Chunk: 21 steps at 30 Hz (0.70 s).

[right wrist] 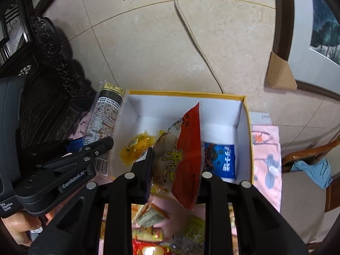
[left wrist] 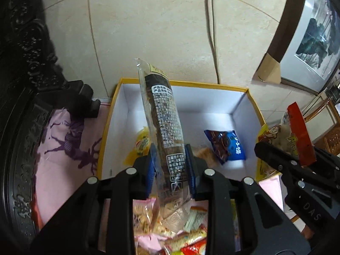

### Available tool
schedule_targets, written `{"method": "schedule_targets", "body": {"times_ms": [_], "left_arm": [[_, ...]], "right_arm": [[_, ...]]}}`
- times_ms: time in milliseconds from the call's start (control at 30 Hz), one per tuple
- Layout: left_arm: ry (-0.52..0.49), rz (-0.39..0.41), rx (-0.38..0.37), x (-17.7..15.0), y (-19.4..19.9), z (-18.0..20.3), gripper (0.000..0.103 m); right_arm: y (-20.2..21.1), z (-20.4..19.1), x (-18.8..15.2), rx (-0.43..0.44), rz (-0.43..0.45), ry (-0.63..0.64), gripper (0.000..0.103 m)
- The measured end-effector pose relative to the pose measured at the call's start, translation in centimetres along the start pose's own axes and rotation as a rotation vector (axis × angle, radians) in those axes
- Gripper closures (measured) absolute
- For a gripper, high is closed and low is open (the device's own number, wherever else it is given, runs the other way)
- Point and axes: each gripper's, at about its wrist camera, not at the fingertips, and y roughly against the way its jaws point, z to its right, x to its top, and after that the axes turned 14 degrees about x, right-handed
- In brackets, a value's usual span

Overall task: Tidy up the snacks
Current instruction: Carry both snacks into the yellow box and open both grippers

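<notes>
My left gripper [left wrist: 171, 161] is shut on a long clear-wrapped dark snack stick [left wrist: 164, 125], holding it upright over the near edge of the yellow-rimmed white box [left wrist: 240, 104]. It also shows in the right wrist view [right wrist: 104, 119]. My right gripper [right wrist: 176, 165] is shut on a red and white snack packet [right wrist: 182, 153], held over the box [right wrist: 242, 116]; the packet also shows in the left wrist view [left wrist: 297, 136]. Inside the box lie a yellow packet [right wrist: 133, 146] and a blue cookie packet [right wrist: 221, 159]. A pile of loose snacks [right wrist: 153, 229] lies below the grippers.
The box stands on a pink patterned cloth [left wrist: 68, 144] against a tiled wall with a grey cable [right wrist: 191, 34]. Dark carved wooden furniture [left wrist: 25, 68] stands at the left. A framed picture [left wrist: 312, 34] leans at the right. A wooden chair [right wrist: 308, 176] stands to the right.
</notes>
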Motion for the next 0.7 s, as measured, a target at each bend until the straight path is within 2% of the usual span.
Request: {"method": "schedule_targets", "body": {"times_ms": [33,67,100,133,200,500,700], "left_arm": [[-0.003,-0.011,0.004,0.5,-0.6,0.2,0.072],[0.0,-0.015,0.018,0.7,-1.0,0.2,0.063],[0.009,-0.012,0.031,1.1,-1.3,0.1,0.027],[0.032,-0.005,0.056,1.5,-1.6,-0.1,0.017],[0.061,0.006,0.054,2.1,-1.8,-0.6,0.013],[0.084,0.011,0.046,2.3,-1.8,-1.7,0.012],[0.094,0.026,0.036,-0.2,1.2,-3.2,0.01]], "right_arm": [[-0.5,0.1,0.3,-0.005,-0.012,-0.001,0.074],[-1.1,0.4,0.6,-0.019,-0.025,-0.004,0.072],[-1.5,0.5,0.8,-0.031,-0.029,-0.006,0.067],[-2.0,0.8,1.2,-0.056,-0.026,-0.01,0.055],[-2.1,1.5,1.5,-0.087,0.016,-0.03,0.043],[-2.7,2.3,1.5,-0.071,0.012,-0.062,0.043],[0.3,1.8,-0.6,-0.047,-0.007,-0.023,0.043]]}}
